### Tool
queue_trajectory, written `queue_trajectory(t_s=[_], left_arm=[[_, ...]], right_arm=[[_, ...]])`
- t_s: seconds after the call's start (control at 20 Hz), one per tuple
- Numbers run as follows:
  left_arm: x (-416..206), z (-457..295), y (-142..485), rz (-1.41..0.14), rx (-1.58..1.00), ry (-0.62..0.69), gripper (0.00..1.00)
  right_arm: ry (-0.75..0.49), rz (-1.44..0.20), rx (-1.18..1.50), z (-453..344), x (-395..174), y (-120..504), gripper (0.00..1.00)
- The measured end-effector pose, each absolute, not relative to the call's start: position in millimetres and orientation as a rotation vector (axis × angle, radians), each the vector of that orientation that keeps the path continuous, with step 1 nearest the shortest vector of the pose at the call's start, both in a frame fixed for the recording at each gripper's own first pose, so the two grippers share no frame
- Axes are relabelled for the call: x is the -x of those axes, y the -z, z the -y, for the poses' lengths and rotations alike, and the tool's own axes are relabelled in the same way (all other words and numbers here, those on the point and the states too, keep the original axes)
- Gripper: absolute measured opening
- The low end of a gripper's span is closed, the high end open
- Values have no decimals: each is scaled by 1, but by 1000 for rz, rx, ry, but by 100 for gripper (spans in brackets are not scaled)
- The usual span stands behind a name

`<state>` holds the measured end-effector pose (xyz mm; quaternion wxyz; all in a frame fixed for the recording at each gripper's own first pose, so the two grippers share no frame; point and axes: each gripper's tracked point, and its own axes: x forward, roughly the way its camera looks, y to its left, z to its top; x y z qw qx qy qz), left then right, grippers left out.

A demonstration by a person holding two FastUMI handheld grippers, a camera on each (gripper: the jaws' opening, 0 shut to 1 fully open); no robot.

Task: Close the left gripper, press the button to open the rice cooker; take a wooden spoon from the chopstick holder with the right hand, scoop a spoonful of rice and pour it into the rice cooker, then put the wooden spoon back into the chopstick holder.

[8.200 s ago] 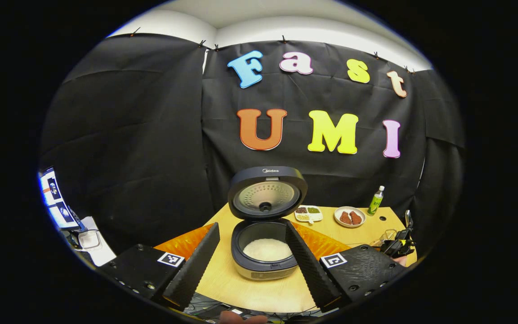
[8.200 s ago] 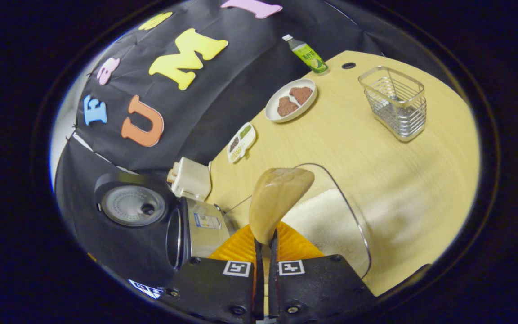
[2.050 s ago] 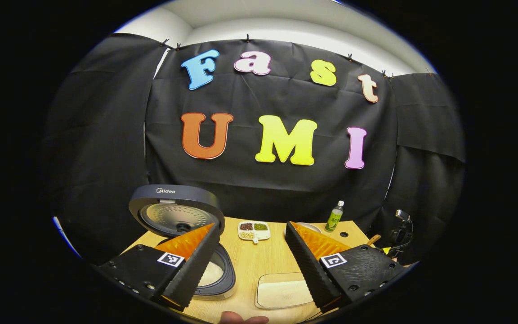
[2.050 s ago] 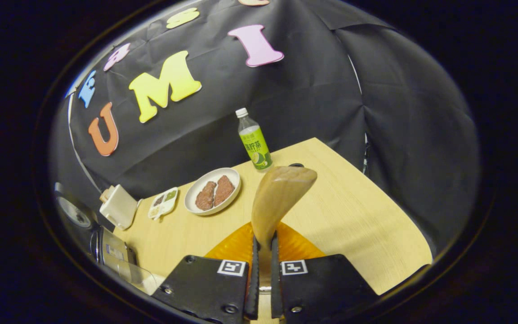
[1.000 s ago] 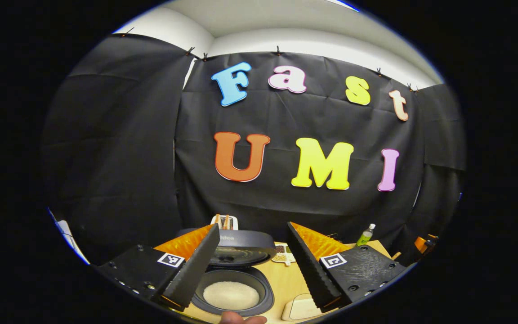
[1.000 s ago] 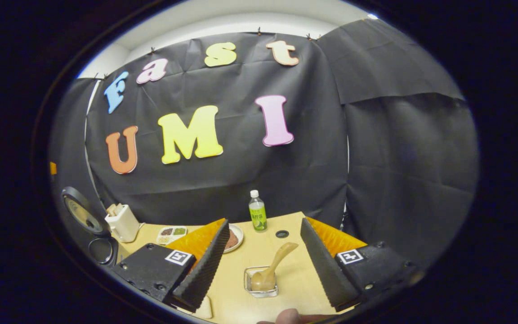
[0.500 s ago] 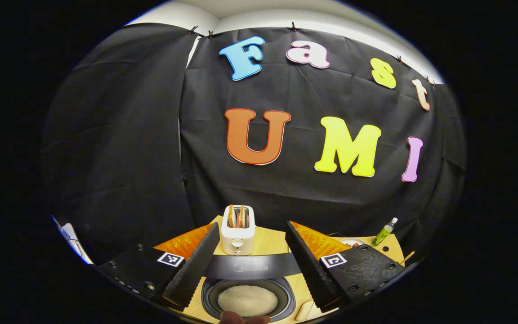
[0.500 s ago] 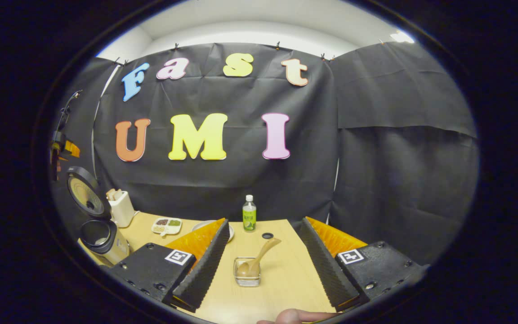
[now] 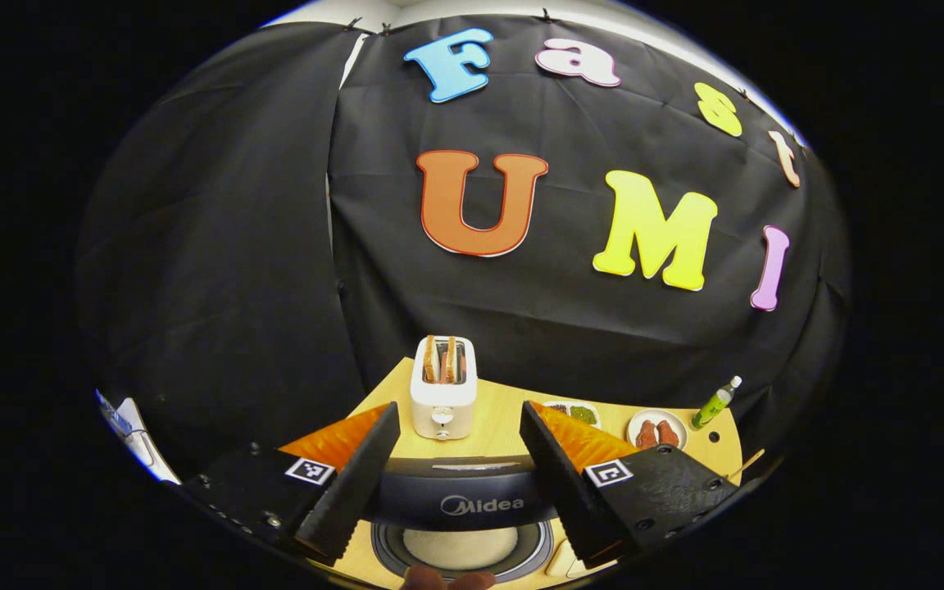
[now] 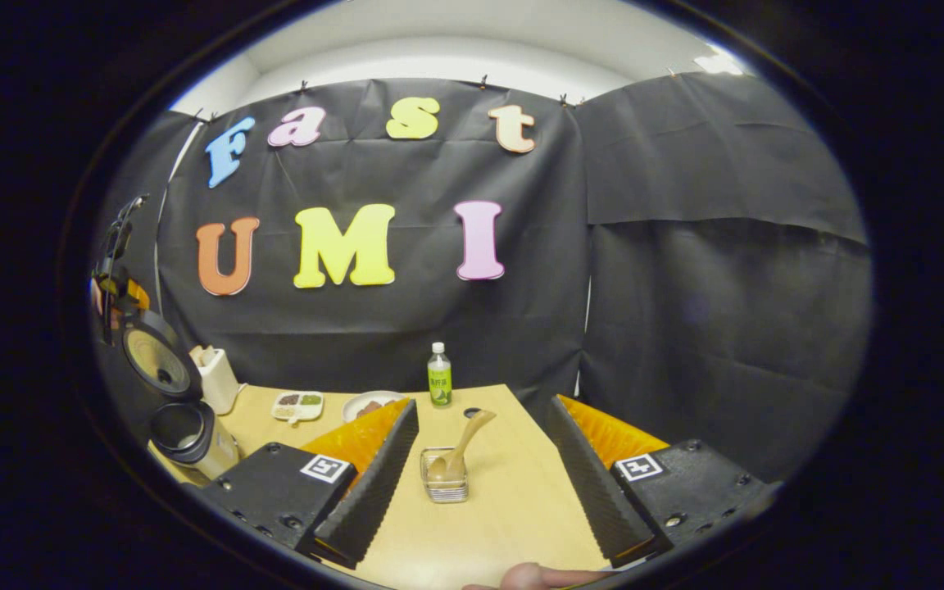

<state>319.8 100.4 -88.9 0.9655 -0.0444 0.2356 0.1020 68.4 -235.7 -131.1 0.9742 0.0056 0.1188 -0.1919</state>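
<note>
- Two grippers, both with fingers spread wide and holding nothing: the left gripper (image 9: 457, 483) hangs over the rice cooker lid (image 9: 460, 496), the right gripper (image 10: 480, 479) stands back from the chopstick holder (image 10: 444, 482).
- Wooden spoon (image 10: 457, 449) sits back in that wire holder on the counter (image 10: 505, 508), bowl end down, so the last step looks finished.
- Its long axis leans, the handle pointing up toward one o'clock, toward the green bottle (image 10: 438, 375).
- Rice cooker (image 10: 185, 433) stands at about nine o'clock in the right gripper view, lid raised.
- White rice (image 9: 460, 547) shows in the pot; from the left gripper view the lid appears tipped forward over it.
- Toaster (image 9: 442, 385) stands just behind the cooker, at twelve o'clock.
</note>
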Motion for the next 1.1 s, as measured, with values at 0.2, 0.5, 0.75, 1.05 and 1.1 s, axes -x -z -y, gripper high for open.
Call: queue_trajectory(t_s=[0.2, 0.5, 0.75, 1.05, 1.1], left_arm=[[-301, -92, 97, -519, 100, -180, 96], [-248, -73, 131, -635, 128, -135, 96], [-212, -59, 158, -697, 138, -132, 97], [-181, -47, 189, -781, 86, -125, 97], [-177, -46, 195, -792, 83, -129, 97]], right_arm=[[356, -257, -18, 224, -74, 139, 100], [307, -255, -39, 204, -75, 138, 94], [263, -290, -93, 184, -74, 147, 100], [202, -319, -100, 163, -78, 154, 94], [195, -321, -101, 161, -78, 155, 100]])
